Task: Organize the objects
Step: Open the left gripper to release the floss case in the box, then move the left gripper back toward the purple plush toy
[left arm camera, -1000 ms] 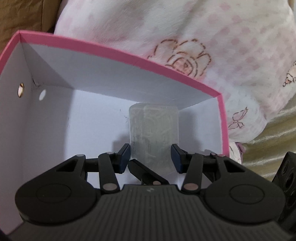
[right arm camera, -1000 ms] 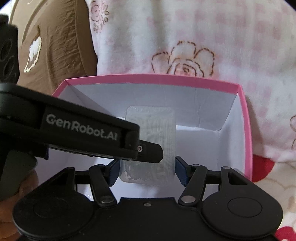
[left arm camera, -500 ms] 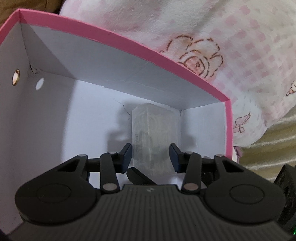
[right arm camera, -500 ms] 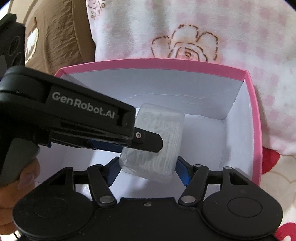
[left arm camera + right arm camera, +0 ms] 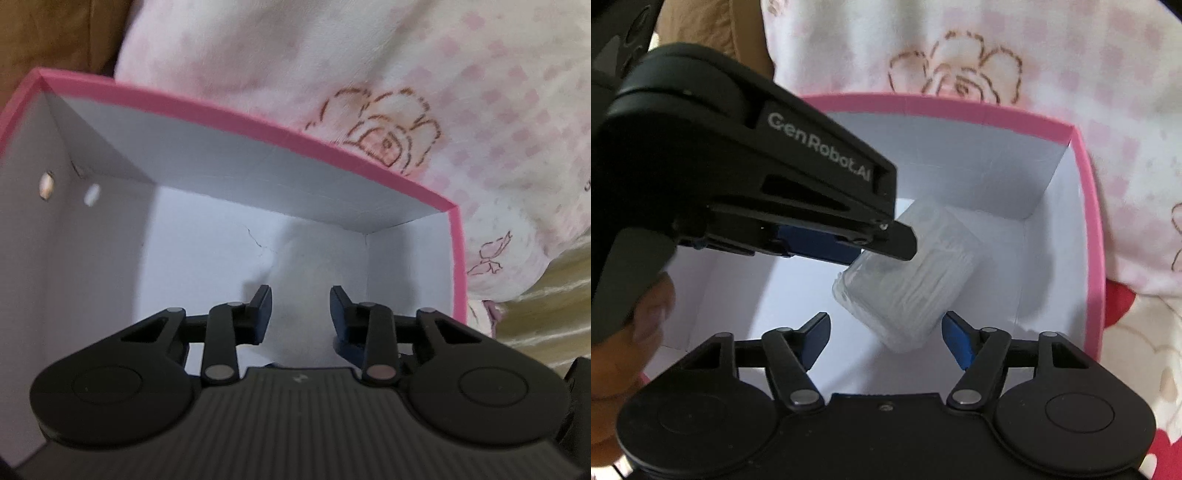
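A clear plastic box (image 5: 908,284) of thin white sticks hangs tilted inside the pink-rimmed cardboard box (image 5: 1089,206), whose inside is white. In the left wrist view the clear box (image 5: 306,273) is a pale blur filling the gap of my left gripper (image 5: 300,295), whose jaws are closing and pressing on it. From the right wrist view that gripper's black finger (image 5: 897,240) lies on the clear box's upper end. My right gripper (image 5: 882,325) straddles the lower end; its jaws are closing, with its pads still apart from the plastic.
The pink box (image 5: 258,123) rests against a pink-and-white flowered blanket (image 5: 406,74). Its left wall has a small round hole (image 5: 46,184). Brown cloth (image 5: 716,22) lies behind at the left, yellowish fabric (image 5: 554,295) at the right. A person's hand (image 5: 646,314) grips the left tool.
The clear box has tipped from square-on to a slant, its lower end swinging right. My left gripper's fingers have narrowed onto it. The right fingers now stand clear of its sides.
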A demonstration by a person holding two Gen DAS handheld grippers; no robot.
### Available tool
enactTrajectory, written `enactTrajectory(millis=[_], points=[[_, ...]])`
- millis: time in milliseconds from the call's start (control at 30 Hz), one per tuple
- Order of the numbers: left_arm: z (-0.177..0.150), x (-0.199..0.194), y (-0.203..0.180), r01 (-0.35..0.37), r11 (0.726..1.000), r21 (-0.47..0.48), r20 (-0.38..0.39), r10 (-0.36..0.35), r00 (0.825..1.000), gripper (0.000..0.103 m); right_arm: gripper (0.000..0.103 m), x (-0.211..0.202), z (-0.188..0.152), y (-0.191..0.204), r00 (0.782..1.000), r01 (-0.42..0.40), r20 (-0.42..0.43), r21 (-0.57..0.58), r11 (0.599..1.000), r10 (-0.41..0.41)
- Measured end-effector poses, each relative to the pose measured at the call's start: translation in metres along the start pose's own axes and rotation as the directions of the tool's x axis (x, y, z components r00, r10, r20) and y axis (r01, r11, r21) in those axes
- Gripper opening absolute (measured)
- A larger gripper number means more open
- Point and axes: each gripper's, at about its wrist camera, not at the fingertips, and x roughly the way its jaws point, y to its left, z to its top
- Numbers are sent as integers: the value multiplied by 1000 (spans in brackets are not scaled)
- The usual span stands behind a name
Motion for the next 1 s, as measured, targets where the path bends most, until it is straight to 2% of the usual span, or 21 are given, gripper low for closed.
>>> enactTrajectory(millis=[33, 133, 200, 300, 367, 433, 500, 633, 733, 833, 867, 1000], points=[[-1, -5, -2, -8, 1000, 13, 9, 8, 1000, 33, 56, -4, -1, 1, 1000, -1, 12, -7, 1000, 1], [-3, -22, -8, -29, 999, 42, 38, 27, 999, 33, 40, -15, -2, 7, 998, 13, 56, -37, 999, -11], [-5, -32, -9, -38, 998, 49, 48, 35, 998, 33, 39, -19, -2, 10, 998, 22, 66, -41, 999, -19], [-13, -48, -16, -61, 996, 65, 50, 58, 997, 33, 39, -32, -7, 14, 997, -32, 64, -40, 999, 34], [-23, -62, -16, -80, 993, 82, 64, 75, 995, 33, 39, -46, -17, 15, 996, -28, 78, -55, 998, 32], [-29, -84, -16, -103, 989, 105, 77, 95, 992, 33, 41, -61, -22, 17, 995, -34, 91, -64, 997, 40], [-37, -102, -19, -118, 985, 122, 84, 108, 991, 33, 42, -69, -12, 21, 993, -61, 98, -59, 996, 66], [-50, -140, -22, -138, 978, 155, 101, 123, 987, 35, 49, -108, -20, 16, 987, -92, 127, -62, 994, 100], [-58, -165, -24, -146, 974, 173, 110, 128, 986, 38, 58, -126, -26, 20, 989, -88, 113, -82, 993, 97], [-68, -183, -24, -153, 971, 186, 103, 136, 985, 48, 64, -146, -29, 25, 992, -58, 105, -99, 993, 68], [-72, -188, -25, -158, 969, 192, 99, 141, 985, 51, 70, -151, -30, 23, 992, -58, 104, -97, 994, 68], [-93, -209, -24, -163, 964, 212, 90, 146, 985, 60, 82, -171, -37, 19, 991, -84, 101, -70, 994, 91]])
